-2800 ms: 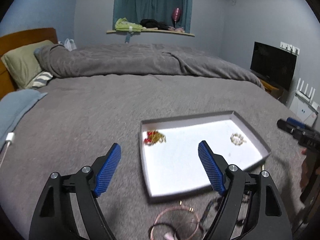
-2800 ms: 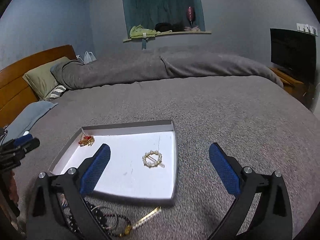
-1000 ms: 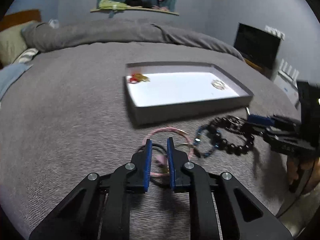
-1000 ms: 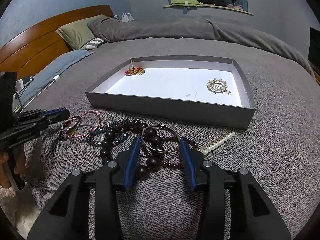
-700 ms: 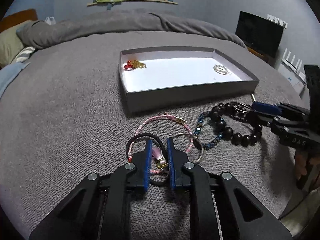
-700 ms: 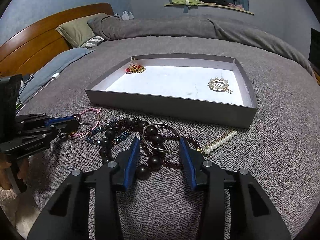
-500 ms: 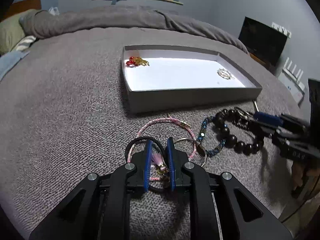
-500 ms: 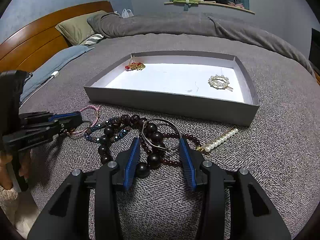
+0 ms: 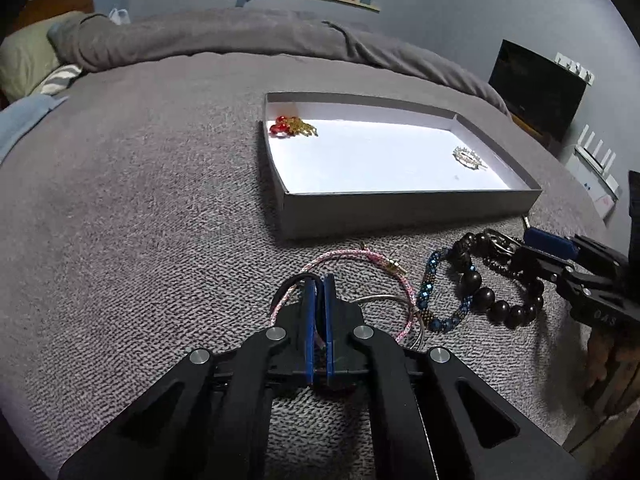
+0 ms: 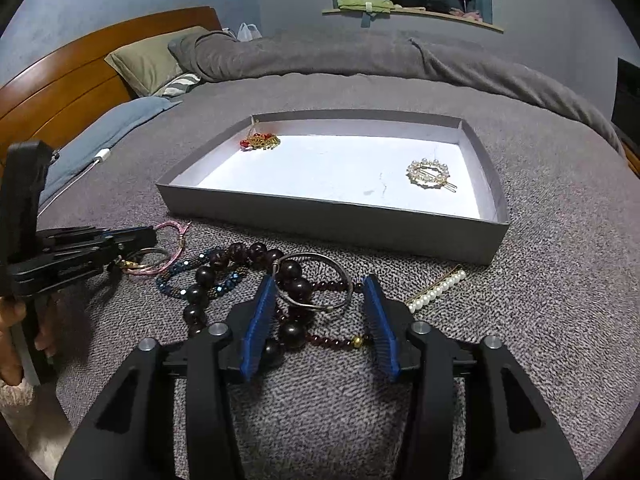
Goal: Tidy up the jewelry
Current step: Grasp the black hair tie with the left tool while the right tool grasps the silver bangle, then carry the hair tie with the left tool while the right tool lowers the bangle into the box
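Pink cord bracelet (image 9: 360, 258) lies on the bed before the tray (image 9: 400, 212), its tassel pinched in the just-clenched left gripper (image 9: 318, 286). Right gripper (image 10: 320, 292), jaws just widened, straddles the bead bracelet (image 10: 296, 284) unpressed. Lifting could drag the tangled silver ring (image 9: 384, 302) along.

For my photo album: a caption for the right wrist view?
Open tongs straddle a metal ring on dark beads before the tray.

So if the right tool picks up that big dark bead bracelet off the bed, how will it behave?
The dark bead bracelet would likely sag into a limp loop, since its strung beads already curve loosely on the blanket. Its round glossy beads may slip between the pads. It overlaps the metal bangle and thin beaded strand, so those may drag along.
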The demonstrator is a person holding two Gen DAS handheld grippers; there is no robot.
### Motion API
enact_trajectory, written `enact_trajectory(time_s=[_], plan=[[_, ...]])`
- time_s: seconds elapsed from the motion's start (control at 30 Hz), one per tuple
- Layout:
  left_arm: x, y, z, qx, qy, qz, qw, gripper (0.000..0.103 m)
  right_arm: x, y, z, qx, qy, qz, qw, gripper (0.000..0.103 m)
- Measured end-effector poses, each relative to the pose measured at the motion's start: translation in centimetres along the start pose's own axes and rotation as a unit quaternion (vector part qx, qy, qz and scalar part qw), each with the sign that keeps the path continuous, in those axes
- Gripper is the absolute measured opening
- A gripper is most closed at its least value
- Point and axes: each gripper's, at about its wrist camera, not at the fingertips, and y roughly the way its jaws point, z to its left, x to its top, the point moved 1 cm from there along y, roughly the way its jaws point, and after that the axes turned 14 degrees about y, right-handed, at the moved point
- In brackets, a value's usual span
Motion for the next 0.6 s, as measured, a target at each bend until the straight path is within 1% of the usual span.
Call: enact_trajectory(time_s=[0.03,0.17,0.2,0.23,0.27,0.33,0.5,0.6], plan=[[0.0,-0.1,0.0,0.002,0.002,-0.001,1.0000,0.004,0.2,0.3,0.0,0.001,-0.001,0.002,1.000,0.054],[0.1,-0.8,-0.3,0.010,0.011,-0.012,0.9998,0.004,0.5,1.0,-0.2,0.014,0.008,0.016,1.000,0.054],[0.1,-0.8,-0.3,0.010,0.012,-0.015,0.9998,0.004,0.5,1.2,-0.1,0.018,0.008,0.019,1.000,0.052],[0.1,-1.1,-0.3,0.010,0.013,-0.019,0.9997,0.004,0.4,1.3,0.0,0.020,0.005,0.024,0.999,0.046],[0.2,-1.2,-0.4,0.010,0.014,-0.022,0.9996,0.004,0.4,1.3,0.1,0.018,0.002,0.024,1.000,0.046],[0.2,-1.7,-0.3,0.010,0.014,-0.031,0.9994,0.004,0.3,1.1,0.2,0.018,0.000,0.020,1.000,0.046],[0.5,-3.2,0.1,0.010,0.004,-0.057,0.9983,0.004,0.5,-0.2,0.0,0.017,0.002,-0.007,1.000,0.046],[0.7,-4.6,0.5,0.003,-0.006,-0.079,0.9968,0.004,0.8,-1.0,-0.1,0.021,0.007,-0.022,1.000,0.046]])
